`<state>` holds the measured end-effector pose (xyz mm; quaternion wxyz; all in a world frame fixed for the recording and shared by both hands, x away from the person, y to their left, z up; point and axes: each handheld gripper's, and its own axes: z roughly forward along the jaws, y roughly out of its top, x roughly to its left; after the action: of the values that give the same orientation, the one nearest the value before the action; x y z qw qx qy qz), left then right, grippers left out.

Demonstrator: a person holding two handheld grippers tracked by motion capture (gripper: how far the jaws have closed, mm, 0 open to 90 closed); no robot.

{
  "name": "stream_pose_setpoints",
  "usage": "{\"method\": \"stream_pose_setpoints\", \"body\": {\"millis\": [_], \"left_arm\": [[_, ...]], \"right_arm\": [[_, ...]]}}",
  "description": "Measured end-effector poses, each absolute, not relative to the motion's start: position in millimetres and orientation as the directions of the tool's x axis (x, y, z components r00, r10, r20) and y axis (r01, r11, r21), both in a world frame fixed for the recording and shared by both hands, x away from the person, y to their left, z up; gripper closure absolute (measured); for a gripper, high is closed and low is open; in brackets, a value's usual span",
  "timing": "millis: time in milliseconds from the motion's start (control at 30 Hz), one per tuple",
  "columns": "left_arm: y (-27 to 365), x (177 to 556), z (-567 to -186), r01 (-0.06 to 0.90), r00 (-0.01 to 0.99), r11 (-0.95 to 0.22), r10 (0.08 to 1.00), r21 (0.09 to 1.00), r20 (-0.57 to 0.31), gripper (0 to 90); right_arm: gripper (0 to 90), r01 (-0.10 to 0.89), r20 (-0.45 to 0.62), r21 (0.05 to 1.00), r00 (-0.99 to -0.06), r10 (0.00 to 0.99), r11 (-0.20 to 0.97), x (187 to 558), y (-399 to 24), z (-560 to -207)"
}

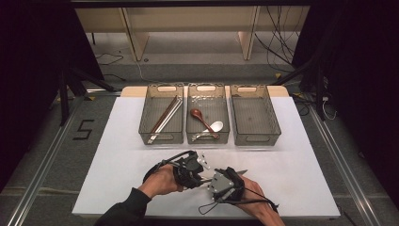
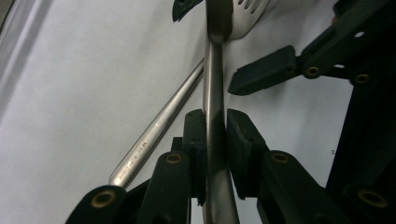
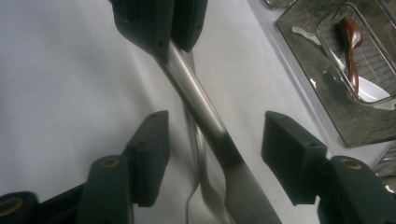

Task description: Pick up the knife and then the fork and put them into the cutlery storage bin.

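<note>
Left tool (image 2: 215,140) clamps the knife (image 2: 212,107) handle; right tool (image 3: 215,161) wide around it; steel stiff, slippery; grip mid-handle.

The person wears a dark, long sleeve (image 1: 123,209) on the left forearm. Each hand carries a black plastic two-jaw gripper: the left gripper (image 1: 203,163) and the right gripper (image 1: 207,185). The right one bears a grey three-cornered plate (image 1: 220,181) on top, dotted with small screws. Thin black cables (image 1: 251,202) loop from both bodies. Up close, the jaw links are matte black with brass-coloured pivot rivets (image 2: 173,158), and the rectangular pads (image 3: 290,141) look dark and rubbery.
</note>
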<state>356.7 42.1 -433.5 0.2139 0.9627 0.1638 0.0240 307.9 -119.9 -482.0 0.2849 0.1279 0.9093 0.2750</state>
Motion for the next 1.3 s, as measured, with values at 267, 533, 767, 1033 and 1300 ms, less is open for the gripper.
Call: {"method": "stream_pose_setpoints", "body": {"millis": [267, 533, 767, 1033, 1300], "left_arm": [[43, 356, -429, 0.301, 0.947, -0.859, 0.32, 0.414, -0.026, 77.9], [43, 354, -425, 0.306, 0.946, -0.86, 0.323, 0.409, -0.03, 78.0], [46, 354, -420, 0.31, 0.945, -0.852, 0.323, 0.422, -0.042, 78.0], [50, 354, -412, 0.312, 0.946, -0.842, 0.319, 0.439, -0.059, 77.8], [55, 356, -405, 0.332, 0.938, -0.815, 0.336, 0.474, -0.08, 76.6]], "right_arm": [[53.9, 0.06, -0.477, 0.551, -0.796, 0.373, 0.832, 308, -118, -484], [65.3, 0.013, -0.518, 0.546, -0.781, 0.349, 0.838, 306, -116, -484], [73.0, -0.051, -0.57, 0.513, -0.767, 0.296, 0.857, 302, -115, -483], [77.3, -0.131, -0.641, 0.455, -0.735, 0.222, 0.881, 297, -115, -478], [80.7, -0.203, -0.711, 0.388, -0.687, 0.152, 0.899, 292, -113, -477]]}}
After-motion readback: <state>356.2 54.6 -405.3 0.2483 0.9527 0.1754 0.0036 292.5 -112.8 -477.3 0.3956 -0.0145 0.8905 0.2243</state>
